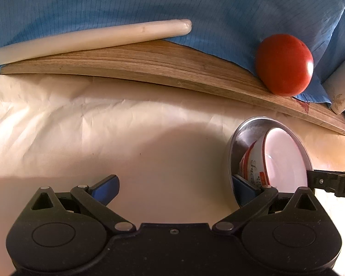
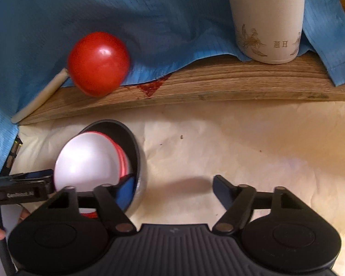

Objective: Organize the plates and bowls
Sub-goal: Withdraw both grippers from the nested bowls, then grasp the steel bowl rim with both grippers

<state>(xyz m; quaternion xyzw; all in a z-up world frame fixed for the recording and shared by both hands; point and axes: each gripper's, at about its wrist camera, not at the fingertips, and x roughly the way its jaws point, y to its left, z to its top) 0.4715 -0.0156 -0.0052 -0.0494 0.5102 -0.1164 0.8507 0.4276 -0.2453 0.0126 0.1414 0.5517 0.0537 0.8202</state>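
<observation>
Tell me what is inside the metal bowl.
Inside the metal bowl a red-and-white bowl sits tilted, its pale inside showing. One blue finger of each gripper reaches in beside it. The metal bowl's bottom is covered.

You have a metal bowl (image 1: 241,138) sitting on the cream-covered table (image 1: 126,138), close to its wooden edge. Its outside is silvery and its inside looks dark in your right wrist view (image 2: 135,151). Nested in it is a white bowl (image 1: 285,158) with red bands and dark lettering on its outer wall, plain and glossy inside. That inner bowl (image 2: 87,161) sits tilted, one side of its rim raised against the metal wall, not lying flat
</observation>
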